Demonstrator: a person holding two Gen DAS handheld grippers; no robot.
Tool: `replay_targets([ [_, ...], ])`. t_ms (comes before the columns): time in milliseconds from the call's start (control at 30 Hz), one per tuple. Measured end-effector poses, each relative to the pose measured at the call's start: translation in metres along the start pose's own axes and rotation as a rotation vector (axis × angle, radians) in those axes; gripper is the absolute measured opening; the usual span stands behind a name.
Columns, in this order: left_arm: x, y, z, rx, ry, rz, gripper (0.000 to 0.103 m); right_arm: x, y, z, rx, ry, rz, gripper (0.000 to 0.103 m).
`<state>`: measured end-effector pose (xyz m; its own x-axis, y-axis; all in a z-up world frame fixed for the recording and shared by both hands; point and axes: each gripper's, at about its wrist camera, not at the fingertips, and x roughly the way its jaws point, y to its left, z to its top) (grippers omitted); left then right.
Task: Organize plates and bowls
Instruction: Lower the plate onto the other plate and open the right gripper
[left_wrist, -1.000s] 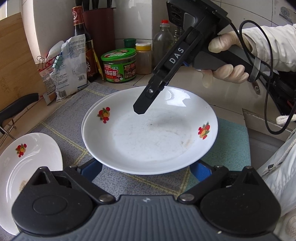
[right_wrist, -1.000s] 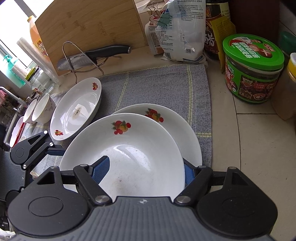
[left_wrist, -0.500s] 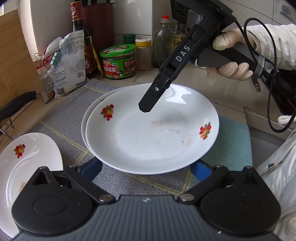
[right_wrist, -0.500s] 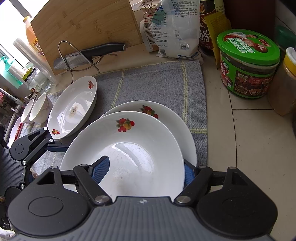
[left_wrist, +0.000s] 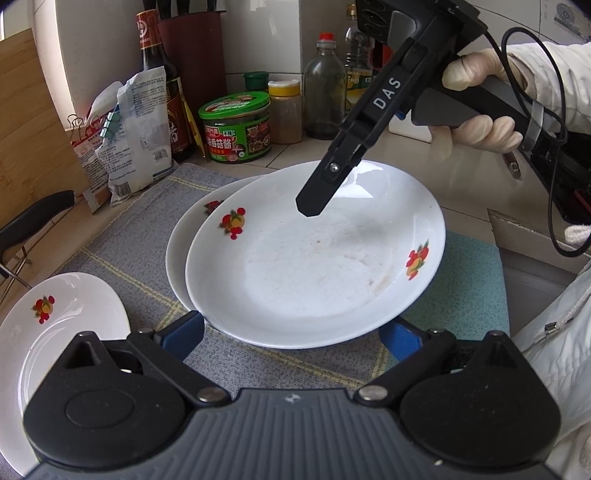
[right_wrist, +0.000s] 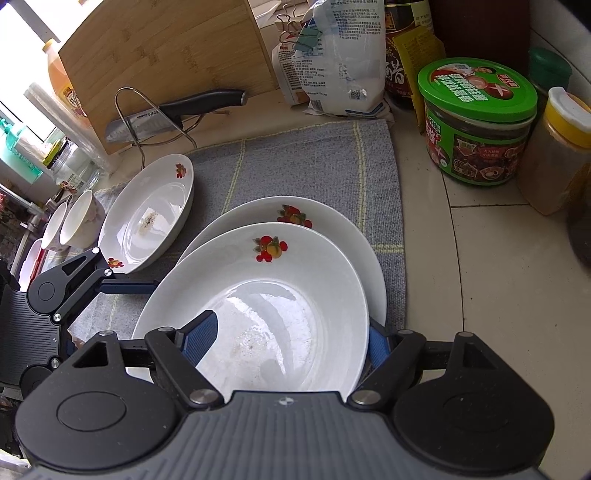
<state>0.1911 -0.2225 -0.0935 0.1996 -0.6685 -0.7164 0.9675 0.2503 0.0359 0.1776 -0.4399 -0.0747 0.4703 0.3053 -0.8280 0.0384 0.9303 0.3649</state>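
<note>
Our count of what sits on the tabletop (right_wrist: 498, 258)

We see three plates (right_wrist: 258, 306) (right_wrist: 340, 221) (right_wrist: 147, 218), two small bowls (right_wrist: 79, 221) (right_wrist: 54, 225), one knife (right_wrist: 166, 114), one green-lidded jar (right_wrist: 476, 122), and two tools (right_wrist: 291, 339) (left_wrist: 291, 328).

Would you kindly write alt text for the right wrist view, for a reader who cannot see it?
The right gripper straddles the near rim of a white fruit-patterned plate, which overlaps a matching plate on a grey cloth. A third plate and small bowls sit left; a green-lidded jar stands right.

Both wrist views look steeply down, close (from opposite sides), sharing the top plate (left_wrist: 314, 266).
</note>
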Motion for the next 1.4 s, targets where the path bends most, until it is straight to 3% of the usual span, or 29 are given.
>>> replay_targets([
  [800,0.004,-0.012,0.004,0.051,-0.033,-0.017,0.101,-0.015,0.005,-0.015,0.024,-0.019,-0.027,0.090],
  [1100,-0.007,-0.019,0.004,0.050,-0.061,0.003,0.101,-0.014,0.006,-0.020,0.033,-0.022,-0.044,0.095],
  [1233,-0.011,-0.023,0.005,0.047,-0.068,0.034,0.101,-0.017,0.012,-0.022,0.014,-0.045,-0.040,0.103],
  [1400,-0.018,-0.026,0.005,0.006,-0.072,0.084,0.102,-0.016,0.025,-0.028,-0.046,-0.078,-0.125,0.103],
])
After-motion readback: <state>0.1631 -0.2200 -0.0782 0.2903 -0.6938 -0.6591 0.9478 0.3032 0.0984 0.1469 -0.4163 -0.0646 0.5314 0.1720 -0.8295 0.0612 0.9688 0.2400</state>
